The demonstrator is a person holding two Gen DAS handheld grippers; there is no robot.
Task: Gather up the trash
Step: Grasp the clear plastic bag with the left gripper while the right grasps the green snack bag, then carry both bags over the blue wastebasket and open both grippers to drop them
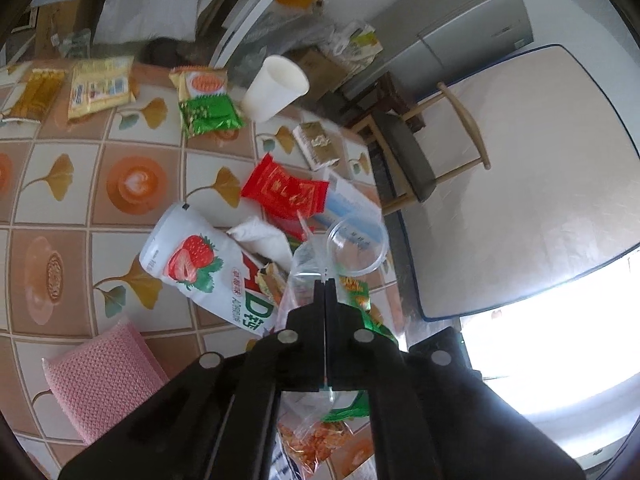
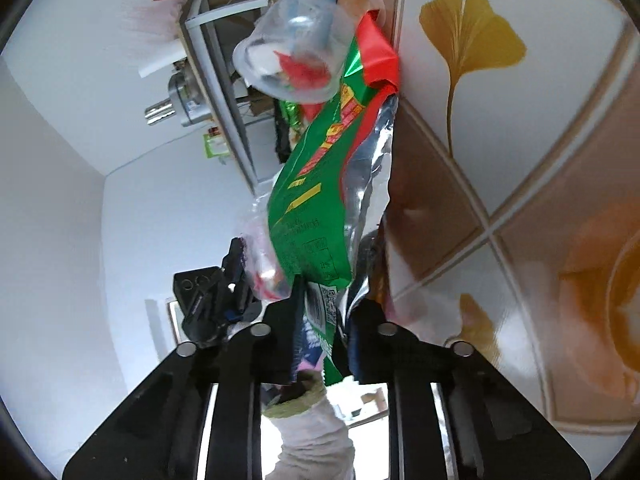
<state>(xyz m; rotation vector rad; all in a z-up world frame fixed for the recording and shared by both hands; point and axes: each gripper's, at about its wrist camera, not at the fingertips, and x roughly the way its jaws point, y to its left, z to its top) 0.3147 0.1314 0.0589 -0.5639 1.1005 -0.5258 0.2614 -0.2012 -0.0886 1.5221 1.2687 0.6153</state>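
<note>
The left gripper [image 1: 326,280] has its fingers pressed flat together on the thin edge of a clear plastic bag [image 1: 306,264], just beside the strawberry milk pouch [image 1: 200,268] lying on the tiled tablecloth [image 1: 80,184]. A clear plastic cup [image 1: 357,246] sits just past the pouch toward the table edge, with a red wrapper [image 1: 284,194] beyond the pouch and a white paper cup [image 1: 276,88] farther off. A pink cloth [image 1: 100,376] lies on the near side of the pouch. The right gripper [image 2: 324,300] has its fingers narrowed onto a green snack wrapper [image 2: 316,208], which stretches away from them toward the same clear cup [image 2: 292,64]
</note>
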